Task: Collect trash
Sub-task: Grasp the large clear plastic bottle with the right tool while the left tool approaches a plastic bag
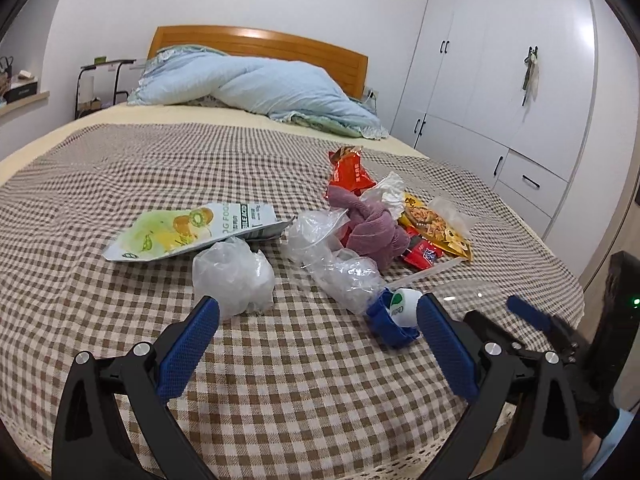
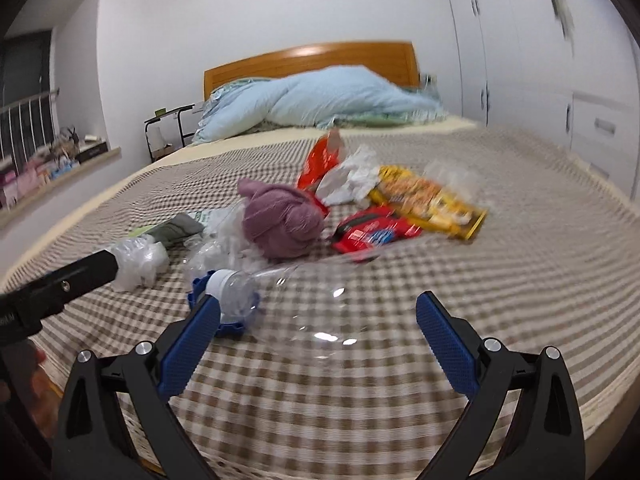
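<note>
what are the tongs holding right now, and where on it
Nothing. The left tongs and the right tongs are both open above the checked cloth. The crushed clear bottle lies loose near them, ungripped.

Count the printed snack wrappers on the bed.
4: kiwi pouch at left, orange bag farthest back, yellow packet at right, red packet beside it. Others may hide under the purple cloth.
</note>
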The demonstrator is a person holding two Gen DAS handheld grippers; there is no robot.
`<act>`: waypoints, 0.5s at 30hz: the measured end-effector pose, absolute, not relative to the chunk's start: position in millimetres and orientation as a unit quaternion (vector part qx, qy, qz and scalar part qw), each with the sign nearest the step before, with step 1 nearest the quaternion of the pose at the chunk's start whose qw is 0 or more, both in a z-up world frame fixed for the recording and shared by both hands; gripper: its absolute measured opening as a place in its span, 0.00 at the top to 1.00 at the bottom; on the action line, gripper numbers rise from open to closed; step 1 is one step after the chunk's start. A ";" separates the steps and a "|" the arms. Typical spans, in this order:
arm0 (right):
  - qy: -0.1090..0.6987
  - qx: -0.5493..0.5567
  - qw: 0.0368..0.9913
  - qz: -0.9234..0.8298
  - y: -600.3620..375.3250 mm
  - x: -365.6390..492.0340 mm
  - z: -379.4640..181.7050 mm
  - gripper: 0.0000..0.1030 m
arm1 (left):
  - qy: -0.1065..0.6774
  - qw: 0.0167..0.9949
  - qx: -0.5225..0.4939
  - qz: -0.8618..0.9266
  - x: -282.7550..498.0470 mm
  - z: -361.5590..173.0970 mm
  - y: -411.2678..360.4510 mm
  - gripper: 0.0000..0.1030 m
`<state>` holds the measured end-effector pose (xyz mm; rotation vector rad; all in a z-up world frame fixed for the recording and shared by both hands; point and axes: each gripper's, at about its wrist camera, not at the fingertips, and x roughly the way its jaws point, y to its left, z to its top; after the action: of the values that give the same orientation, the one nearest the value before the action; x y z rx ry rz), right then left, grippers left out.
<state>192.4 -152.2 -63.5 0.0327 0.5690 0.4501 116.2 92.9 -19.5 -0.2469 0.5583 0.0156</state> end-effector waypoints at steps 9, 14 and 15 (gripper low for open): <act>0.328 0.100 0.899 0.272 -158.5 204.2 -77.3 0.85 | 0.284 0.951 -0.124 -0.004 116.5 -22.8 95.1 0.07; 0.312 0.111 0.906 0.265 -175.5 197.7 -68.5 0.98 | 0.286 0.949 -0.133 0.000 114.8 -23.6 100.0 0.07; 0.307 0.112 0.908 0.262 -178.8 197.1 -66.7 0.98 | 0.287 0.949 -0.134 0.001 114.8 -23.8 100.4 0.07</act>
<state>197.1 -178.8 -66.7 0.2315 0.6346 0.5413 114.8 100.4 -23.8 -0.2723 0.5841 0.0013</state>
